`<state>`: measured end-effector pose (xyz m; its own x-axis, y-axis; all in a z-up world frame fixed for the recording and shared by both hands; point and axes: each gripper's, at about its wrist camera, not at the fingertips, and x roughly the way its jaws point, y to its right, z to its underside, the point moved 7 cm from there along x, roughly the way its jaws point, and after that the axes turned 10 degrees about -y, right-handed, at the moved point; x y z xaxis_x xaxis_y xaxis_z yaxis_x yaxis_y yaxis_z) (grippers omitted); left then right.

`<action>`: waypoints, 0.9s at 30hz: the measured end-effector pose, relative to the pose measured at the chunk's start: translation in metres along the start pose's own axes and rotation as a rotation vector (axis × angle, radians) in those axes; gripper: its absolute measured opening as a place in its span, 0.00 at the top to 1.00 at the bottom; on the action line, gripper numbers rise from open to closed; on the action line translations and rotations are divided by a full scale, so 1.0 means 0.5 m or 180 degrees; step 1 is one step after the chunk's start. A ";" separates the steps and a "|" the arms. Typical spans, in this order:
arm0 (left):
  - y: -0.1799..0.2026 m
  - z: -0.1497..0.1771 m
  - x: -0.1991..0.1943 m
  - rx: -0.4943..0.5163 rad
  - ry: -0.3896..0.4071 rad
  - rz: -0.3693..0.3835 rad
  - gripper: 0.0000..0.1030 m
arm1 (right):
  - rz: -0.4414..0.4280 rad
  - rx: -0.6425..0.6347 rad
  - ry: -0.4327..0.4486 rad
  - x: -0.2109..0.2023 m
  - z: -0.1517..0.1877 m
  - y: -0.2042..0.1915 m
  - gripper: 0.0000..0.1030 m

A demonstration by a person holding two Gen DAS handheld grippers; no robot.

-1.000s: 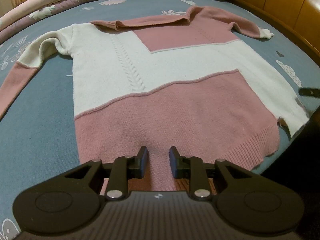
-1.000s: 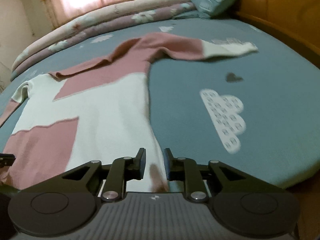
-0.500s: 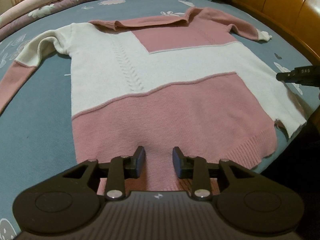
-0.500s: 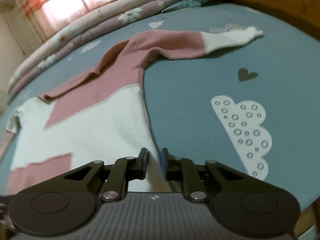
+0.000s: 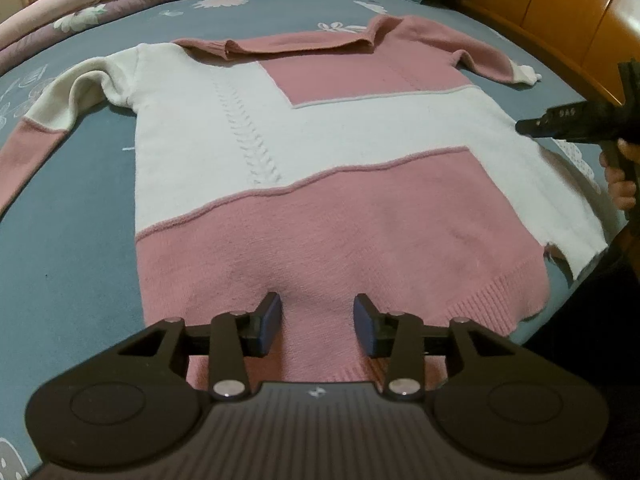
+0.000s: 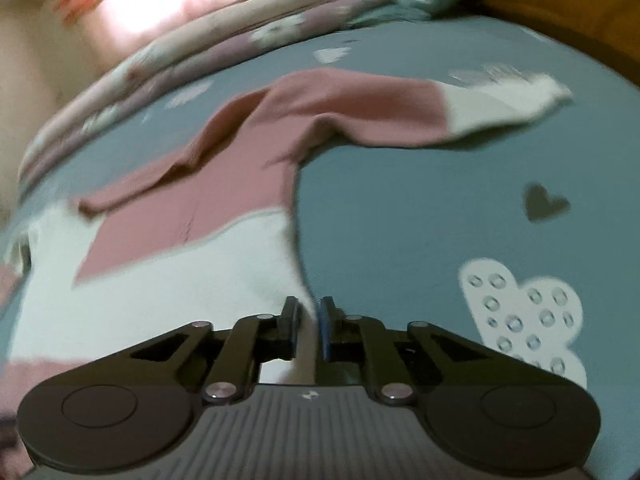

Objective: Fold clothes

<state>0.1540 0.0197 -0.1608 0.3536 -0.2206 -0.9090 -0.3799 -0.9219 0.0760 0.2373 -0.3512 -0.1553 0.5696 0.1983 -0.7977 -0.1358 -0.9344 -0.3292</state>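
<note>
On bed (image 5: 72, 240), sweater (image 5: 320, 216) between left gripper (image 5: 318, 322)'s opening fingers (right gripper (image 6: 308, 330)'s nearly together).

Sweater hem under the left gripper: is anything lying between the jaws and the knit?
Nothing visible. The left gripper sits right over the pink hem of the sweater, jaws opening, only knit between the pads. The bed sheet around it is bare.

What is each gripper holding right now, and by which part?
The left gripper holds nothing: its jaws are opening over the sweater's pink hem. The right gripper is nearly closed at the sweater's white side edge; an actual pinch cannot be told.
</note>
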 end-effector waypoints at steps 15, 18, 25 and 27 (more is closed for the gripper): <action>0.020 -0.007 -0.012 0.0033 -0.0116 -0.0048 0.54 | -0.0519 -0.0026 -0.0271 -0.070 0.169 -0.025 0.88; 0.063 -0.052 -0.056 0.0282 0.0041 0.0036 0.53 | -0.0545 -0.0097 -0.0205 -0.098 0.185 -0.025 0.84; 0.241 -0.246 -0.089 0.0954 0.0446 0.0554 0.46 | -0.0434 -0.0375 -0.0147 -0.092 0.199 -0.040 0.62; 0.303 -0.305 -0.051 0.1083 0.0460 0.0685 0.46 | -0.0527 -0.0384 -0.0164 -0.096 0.208 -0.045 0.62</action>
<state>0.2178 -0.1630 -0.0635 0.3424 -0.4611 -0.8186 -0.7099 -0.6977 0.0961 0.1284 -0.3088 -0.1621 0.5333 0.3640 -0.7636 0.0560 -0.9159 -0.3975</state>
